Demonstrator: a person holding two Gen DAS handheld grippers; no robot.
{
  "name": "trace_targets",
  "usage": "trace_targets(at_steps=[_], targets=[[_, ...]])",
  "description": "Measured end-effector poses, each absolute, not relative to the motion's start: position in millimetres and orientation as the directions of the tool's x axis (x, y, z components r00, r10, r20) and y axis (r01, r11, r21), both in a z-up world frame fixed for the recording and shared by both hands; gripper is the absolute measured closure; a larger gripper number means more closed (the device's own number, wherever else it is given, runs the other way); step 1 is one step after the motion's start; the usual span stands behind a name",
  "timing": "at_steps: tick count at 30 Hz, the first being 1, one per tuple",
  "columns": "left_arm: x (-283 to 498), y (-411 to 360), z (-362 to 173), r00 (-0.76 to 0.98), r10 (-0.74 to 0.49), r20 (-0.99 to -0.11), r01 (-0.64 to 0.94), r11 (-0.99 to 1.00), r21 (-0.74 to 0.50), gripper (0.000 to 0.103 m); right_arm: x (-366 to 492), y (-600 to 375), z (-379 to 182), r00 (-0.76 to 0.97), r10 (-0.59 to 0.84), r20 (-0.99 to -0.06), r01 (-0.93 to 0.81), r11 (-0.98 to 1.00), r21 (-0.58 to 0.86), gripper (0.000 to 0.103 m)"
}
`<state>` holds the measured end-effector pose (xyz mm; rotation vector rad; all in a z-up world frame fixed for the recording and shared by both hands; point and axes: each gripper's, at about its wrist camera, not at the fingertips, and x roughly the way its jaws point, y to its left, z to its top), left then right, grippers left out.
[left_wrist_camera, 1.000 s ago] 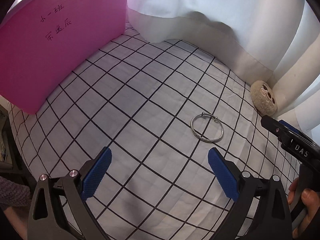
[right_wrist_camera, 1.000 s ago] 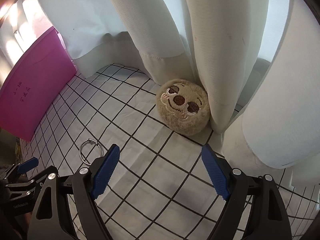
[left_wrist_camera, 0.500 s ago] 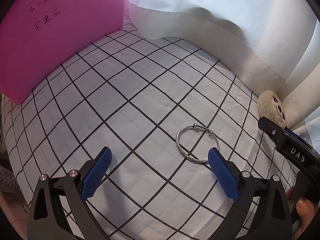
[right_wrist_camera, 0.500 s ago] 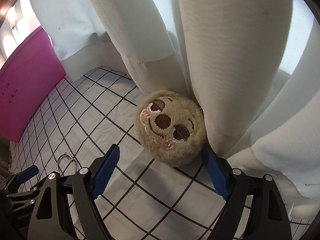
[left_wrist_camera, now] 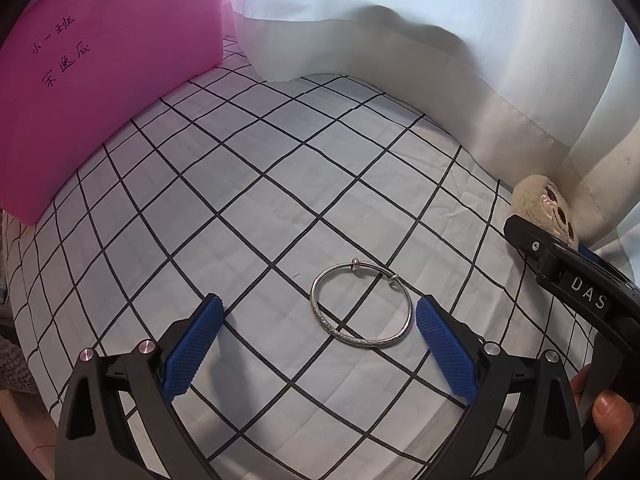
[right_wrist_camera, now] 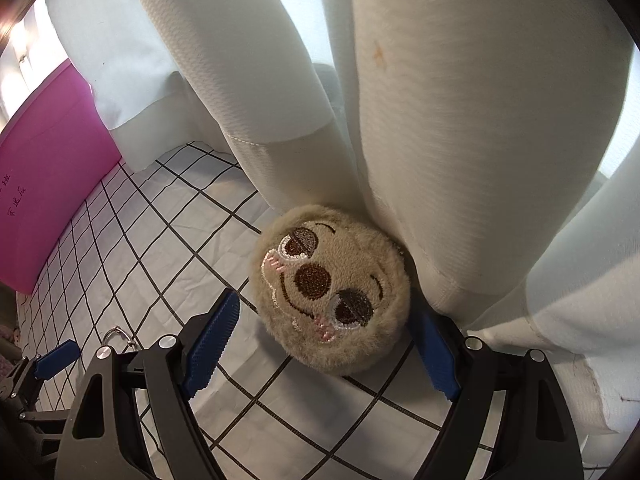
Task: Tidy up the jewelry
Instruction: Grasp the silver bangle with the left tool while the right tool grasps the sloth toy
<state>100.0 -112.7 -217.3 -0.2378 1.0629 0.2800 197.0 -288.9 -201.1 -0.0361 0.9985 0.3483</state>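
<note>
I've advanced both tools, L tool [left_wrist_camera: 318, 330] now wide open w/ bangle [left_wrist_camera: 361, 306] between pads, R tool [right_wrist_camera: 324, 338] wide open straddling plush pouch [right_wrist_camera: 330, 290]; nothing gripped, grasps next.

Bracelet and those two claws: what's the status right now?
Left gripper open, bracelet flat between fingers. Right gripper open around plush pouch. Curtain touches pouch.

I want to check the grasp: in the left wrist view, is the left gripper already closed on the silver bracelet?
No, the left gripper is wide open, and the bracelet lies flat on the checked cloth.
</note>
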Motion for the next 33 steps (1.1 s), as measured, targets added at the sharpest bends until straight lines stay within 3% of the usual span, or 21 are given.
trace_targets(at_steps=[7,15,18,20,22,24,25,33], targets=[[102.5,-117.6,-220.9,0.462,0.197,-0.865,-0.365,0.931,0.017,0.006,205.5,-285.3,-205.5,0.505,0.240,-0.829,-0.302,0.949,0.091,0.023],[93.4,-118.9,-220.7,0.514,0.219,-0.829,-0.371,0.929,0.015,0.007,212.7,-267.5,-211.8,0.532,0.211,-0.820,-0.315,0.948,0.040,0.023],[89.6,-124.7,-215.9,0.542,0.223,-0.810,-0.349,0.937,0.023,0.016,214.0,-257.6,-216.5,0.548,0.206,-0.811,-0.324,0.946,0.021,0.023],[89.2,-131.6,-211.6,0.555,0.213,-0.804,-0.330,0.944,0.023,0.031,211.8,-252.6,-218.0,0.548,0.210,-0.810,-0.319,0.947,0.030,0.024],[88.9,-134.4,-208.6,0.563,0.206,-0.800,-0.321,0.947,0.017,0.037,211.5,-250.4,-218.5,0.547,0.215,-0.809,-0.323,0.946,0.033,0.025],[86.7,-131.9,-205.6,0.569,0.203,-0.797,-0.327,0.945,0.008,0.043,207.5,-248.3,-217.8,0.555,0.218,-0.803,-0.325,0.945,0.032,0.037],[84.8,-129.4,-206.0,0.572,0.207,-0.793,-0.334,0.943,0.006,0.051,205.3,-249.7,-217.1,0.553,0.227,-0.801,-0.328,0.944,0.041,0.043],[72.9,-121.5,-209.4,0.583,0.200,-0.788,-0.329,0.944,-0.004,0.051,186.0,-243.7,-216.3,0.544,0.279,-0.791,-0.368,0.927,0.074,0.045]])
